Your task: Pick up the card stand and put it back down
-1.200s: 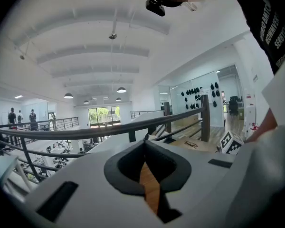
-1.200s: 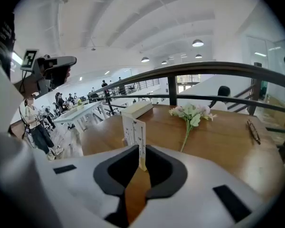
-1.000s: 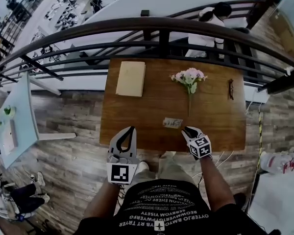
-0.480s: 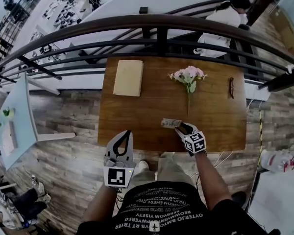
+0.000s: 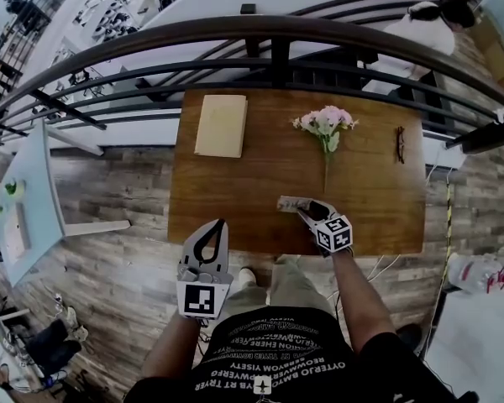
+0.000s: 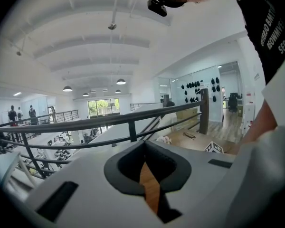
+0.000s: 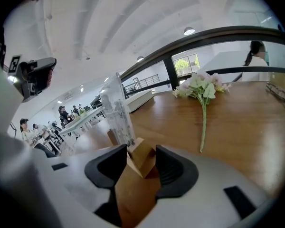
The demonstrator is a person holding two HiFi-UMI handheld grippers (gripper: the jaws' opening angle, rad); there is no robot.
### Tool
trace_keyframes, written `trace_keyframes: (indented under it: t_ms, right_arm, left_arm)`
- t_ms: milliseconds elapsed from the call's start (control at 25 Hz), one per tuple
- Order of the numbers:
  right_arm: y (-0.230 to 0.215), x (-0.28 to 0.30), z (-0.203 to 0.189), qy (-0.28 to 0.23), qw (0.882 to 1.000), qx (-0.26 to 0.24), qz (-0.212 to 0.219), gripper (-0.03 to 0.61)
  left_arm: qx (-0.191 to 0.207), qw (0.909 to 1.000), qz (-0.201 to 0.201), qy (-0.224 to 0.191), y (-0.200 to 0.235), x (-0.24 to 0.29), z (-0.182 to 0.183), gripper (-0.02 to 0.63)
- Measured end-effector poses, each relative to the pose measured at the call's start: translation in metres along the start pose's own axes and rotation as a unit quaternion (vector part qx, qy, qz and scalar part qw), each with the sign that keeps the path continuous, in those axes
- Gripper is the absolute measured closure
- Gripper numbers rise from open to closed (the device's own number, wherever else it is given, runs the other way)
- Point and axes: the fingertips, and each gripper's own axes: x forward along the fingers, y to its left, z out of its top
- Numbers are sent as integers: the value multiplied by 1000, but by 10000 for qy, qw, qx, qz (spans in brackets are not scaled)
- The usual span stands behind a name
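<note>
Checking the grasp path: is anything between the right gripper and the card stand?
Nothing visible does. The wooden base of the card stand sits between the jaws of the right gripper, which have just been opening. The flower lies farther off.

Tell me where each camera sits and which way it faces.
Head view: on the person's head, looking steeply down at the table; torso, forearms, left hand-held gripper and right hand-held gripper show.
Left gripper view: on the left hand-held gripper, facing the railing; its shut jaws and the person's arm show.
Right gripper view: on the right hand-held gripper, facing across the table; its jaws have just been opening, the card stand's base between them.
Shared: head and right gripper views both show card stand and flower.
</note>
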Motion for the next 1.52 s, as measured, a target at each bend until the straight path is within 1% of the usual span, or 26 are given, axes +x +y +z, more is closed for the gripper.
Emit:
trace_keyframes:
  t_ms: [160,280,400,600,880,1000,1160,1520]
  right_arm:
    - [5,4,3,30,9994,-322,137,404]
    - [6,6,3,26,9990,-413,188,412]
    - [5,4,3,-4,9994,-273,198,419]
    - [1,-1,0,-70,9997,213,74,423]
    - [1,-12,-4,91,9982,584,-90,426]
    - [3,-19,1,32,9979,639,-79,426]
    - [6,-32,12,49,9977,645,-196,426]
    - [31,-59,51,-174,9973,584,-406,426]
  left_arm:
    - [72,9999,-82,54,-2,0,-2,591]
    - [81,9999,-118,63,-3,-1,-4,590]
    - [87,9999,-114,95,-2,-5,-5,591]
    - [156,9997,-61,176,1,-13,-6,591]
    - [181,9997,-69,141,1,-25,-4,590]
    - [172,9998,-66,93,2,-27,-2,590]
    - [162,9998,-99,-8,1,-33,2,590]
    - [129,9994,-89,-305,13,-47,11,591]
